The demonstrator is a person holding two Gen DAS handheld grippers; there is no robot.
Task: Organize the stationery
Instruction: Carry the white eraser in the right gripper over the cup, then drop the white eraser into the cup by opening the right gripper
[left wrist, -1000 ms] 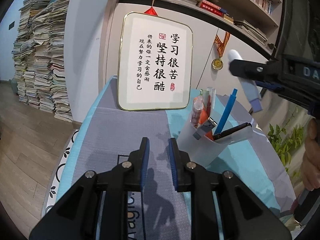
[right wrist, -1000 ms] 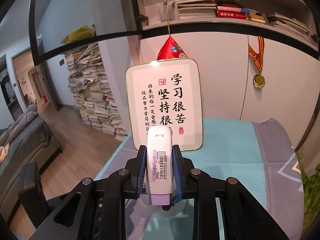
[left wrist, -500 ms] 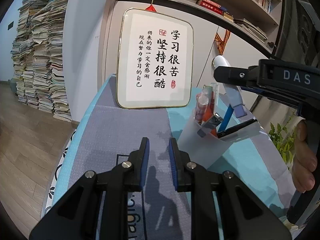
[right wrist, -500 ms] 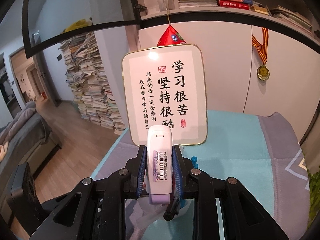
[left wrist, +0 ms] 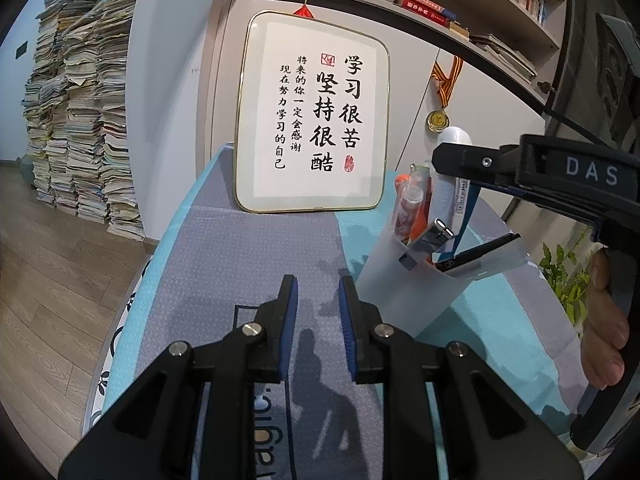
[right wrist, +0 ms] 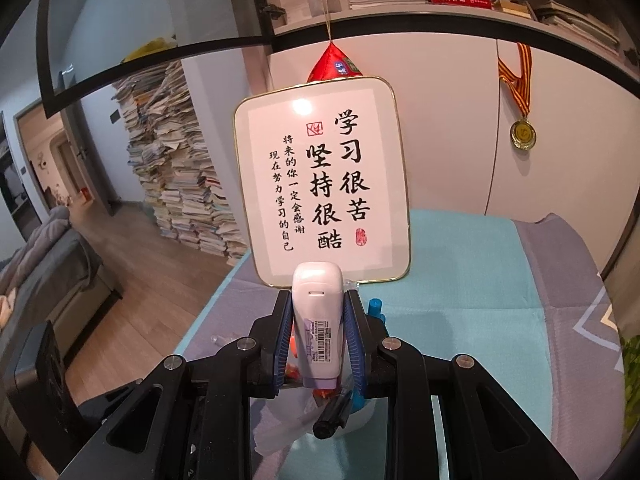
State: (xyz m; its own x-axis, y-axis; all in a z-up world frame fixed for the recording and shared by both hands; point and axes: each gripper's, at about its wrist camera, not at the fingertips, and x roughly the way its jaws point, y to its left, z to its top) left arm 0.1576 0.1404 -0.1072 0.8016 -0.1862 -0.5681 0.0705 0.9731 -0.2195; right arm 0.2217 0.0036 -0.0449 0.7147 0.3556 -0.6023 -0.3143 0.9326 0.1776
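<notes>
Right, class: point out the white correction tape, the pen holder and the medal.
white correction tape point(right wrist: 318, 320), right wrist view, barcode label.
pen holder point(left wrist: 394, 280), left wrist view, front wall.
medal point(right wrist: 523, 134), right wrist view, gold disc.

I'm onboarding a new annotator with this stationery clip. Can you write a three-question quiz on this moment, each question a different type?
1. True or false: the right gripper is clamped on a white correction tape dispenser.
2. Multiple choice: the left gripper is (A) holding a blue pen, (B) empty, jaws apart above the grey tablecloth, (C) gripping the framed calligraphy sign.
3. Short answer: which container does the dispenser hang directly above?

Key
1. True; its barcode label faces the right wrist camera.
2. B.
3. The translucent white pen holder, which already holds a blue pen and other stationery, in front of the framed calligraphy sign.
</notes>
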